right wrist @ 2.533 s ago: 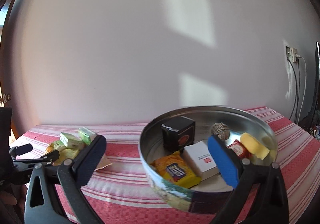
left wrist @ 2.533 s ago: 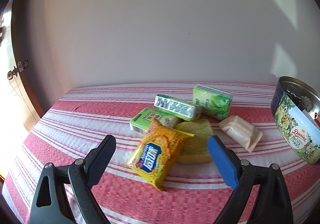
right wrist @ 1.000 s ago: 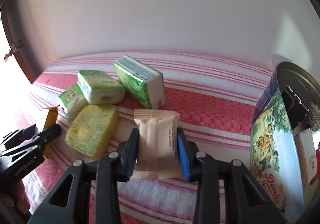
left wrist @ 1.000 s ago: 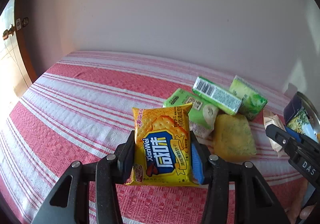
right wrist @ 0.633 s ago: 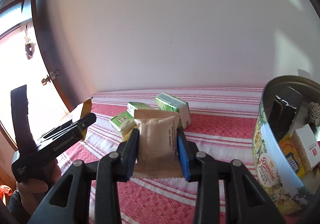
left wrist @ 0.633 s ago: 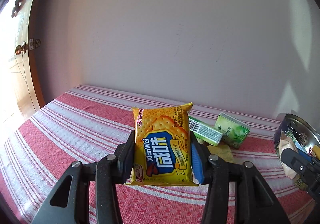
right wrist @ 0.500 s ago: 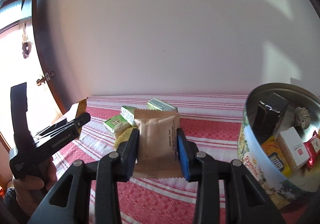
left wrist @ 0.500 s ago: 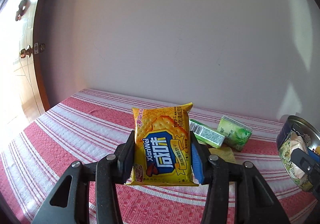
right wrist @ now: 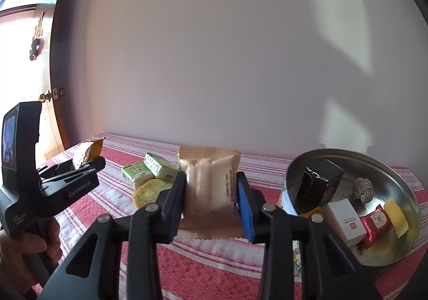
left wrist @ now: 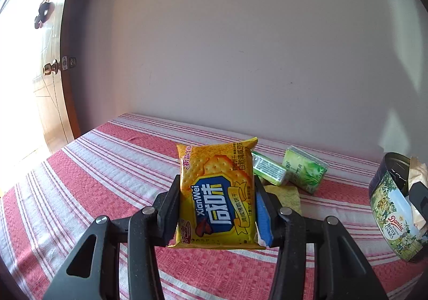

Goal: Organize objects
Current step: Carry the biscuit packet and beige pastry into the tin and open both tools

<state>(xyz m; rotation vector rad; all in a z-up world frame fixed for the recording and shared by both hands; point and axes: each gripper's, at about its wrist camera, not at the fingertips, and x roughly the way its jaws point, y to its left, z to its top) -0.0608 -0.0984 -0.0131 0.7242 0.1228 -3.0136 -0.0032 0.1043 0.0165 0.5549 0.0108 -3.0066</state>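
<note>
My left gripper (left wrist: pixel 216 209) is shut on a yellow XianWei cracker packet (left wrist: pixel 218 193) and holds it above the striped cloth; it also shows at the left of the right wrist view (right wrist: pixel 91 163). My right gripper (right wrist: pixel 211 198) is shut on a beige snack packet (right wrist: pixel 210 185), held in the air left of the round cookie tin (right wrist: pixel 401 182). The tin (left wrist: pixel 393 217) stands at the right edge in the left wrist view, with the beige packet (left wrist: pixel 417 169) seen above it.
Green packets (left wrist: pixel 305 171) and a yellow sponge-like block (left wrist: pixel 285 194) lie on the red-and-white striped cloth (left wrist: pixel 107 166). The tin holds a black box (right wrist: pixel 318 182), a white box (right wrist: pixel 347 219), a twine ball (right wrist: pixel 363 189), a red packet and a yellow piece. A wall stands behind; a wooden door is at left.
Both grippers closed on their packets and lifted them off the cloth. The right gripper has swung right with the beige packet, bringing the tin's inside into view.
</note>
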